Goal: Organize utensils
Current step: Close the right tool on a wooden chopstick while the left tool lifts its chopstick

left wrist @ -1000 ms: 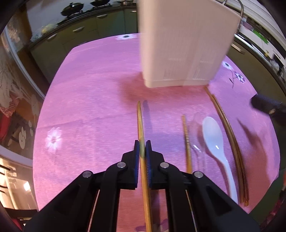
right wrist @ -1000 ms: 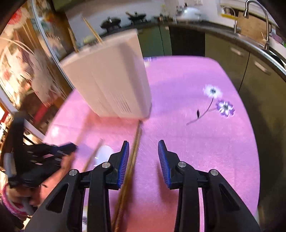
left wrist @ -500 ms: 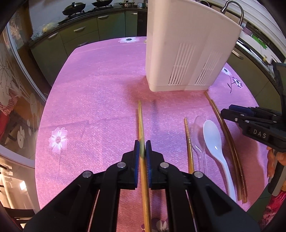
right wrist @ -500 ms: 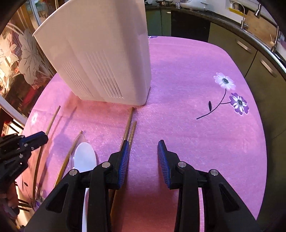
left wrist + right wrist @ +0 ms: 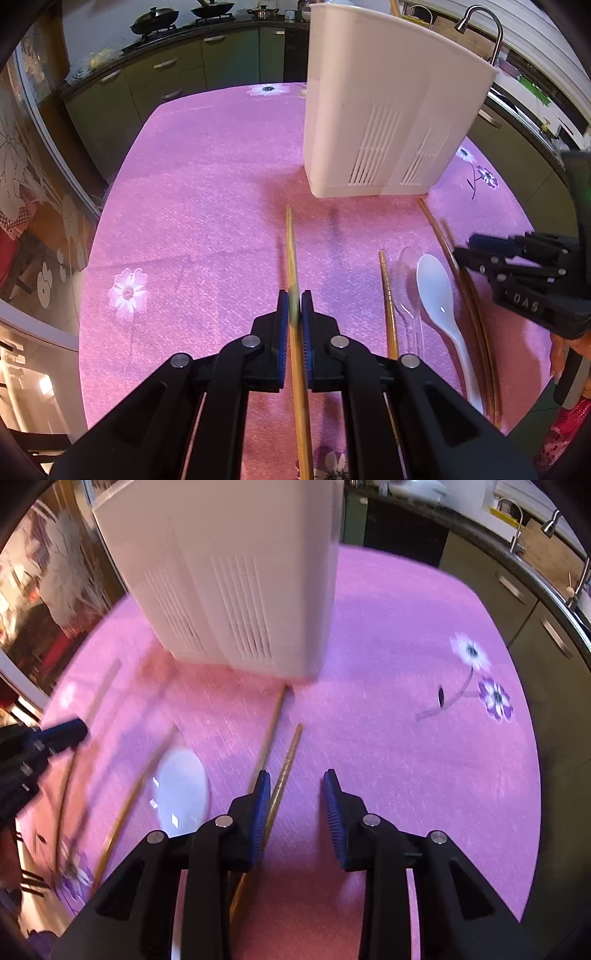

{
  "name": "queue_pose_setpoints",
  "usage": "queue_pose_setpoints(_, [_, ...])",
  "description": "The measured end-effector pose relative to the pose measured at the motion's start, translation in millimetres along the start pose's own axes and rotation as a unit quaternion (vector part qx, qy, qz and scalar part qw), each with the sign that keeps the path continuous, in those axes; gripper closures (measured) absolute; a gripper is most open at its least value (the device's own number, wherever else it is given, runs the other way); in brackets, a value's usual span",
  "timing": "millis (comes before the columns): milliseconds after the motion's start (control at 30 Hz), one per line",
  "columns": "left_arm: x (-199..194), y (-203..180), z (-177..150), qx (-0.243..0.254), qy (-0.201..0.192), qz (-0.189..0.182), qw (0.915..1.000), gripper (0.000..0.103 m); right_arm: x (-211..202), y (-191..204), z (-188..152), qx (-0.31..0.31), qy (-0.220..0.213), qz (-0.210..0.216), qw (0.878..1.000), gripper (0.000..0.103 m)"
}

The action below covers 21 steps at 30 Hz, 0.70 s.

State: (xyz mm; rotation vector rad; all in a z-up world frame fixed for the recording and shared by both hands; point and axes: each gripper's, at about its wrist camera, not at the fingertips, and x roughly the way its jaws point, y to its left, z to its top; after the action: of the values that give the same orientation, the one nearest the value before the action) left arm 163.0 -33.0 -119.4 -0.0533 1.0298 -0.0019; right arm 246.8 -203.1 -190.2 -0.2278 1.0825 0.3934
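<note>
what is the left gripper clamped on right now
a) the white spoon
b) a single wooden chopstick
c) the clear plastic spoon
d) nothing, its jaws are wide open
b: in the left wrist view the left gripper has its blue pads shut tight on a wooden chopstick, while the white spoon and the clear plastic spoon lie untouched on the pink cloth.

Four chopsticks [image 5: 291, 258] — two spoons [image 5: 436, 291] — one holder [image 5: 388, 110].

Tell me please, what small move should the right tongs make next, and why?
Probably close on the chopstick lying just inside the left pad. The right tongs have just been closing but remain open, with a clear gap to the other pad. The left tongs already pinch their own chopstick, and the white holder stands just ahead.
</note>
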Motion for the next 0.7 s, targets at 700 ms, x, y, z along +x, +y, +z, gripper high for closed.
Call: queue_pose_setpoints(700, [-23, 0, 6, -0.002, -0.015, -0.035, 0.9993, 0.096, -69, -18, 6, 0.064, -0.107, 0.077, 0.989, 0.097])
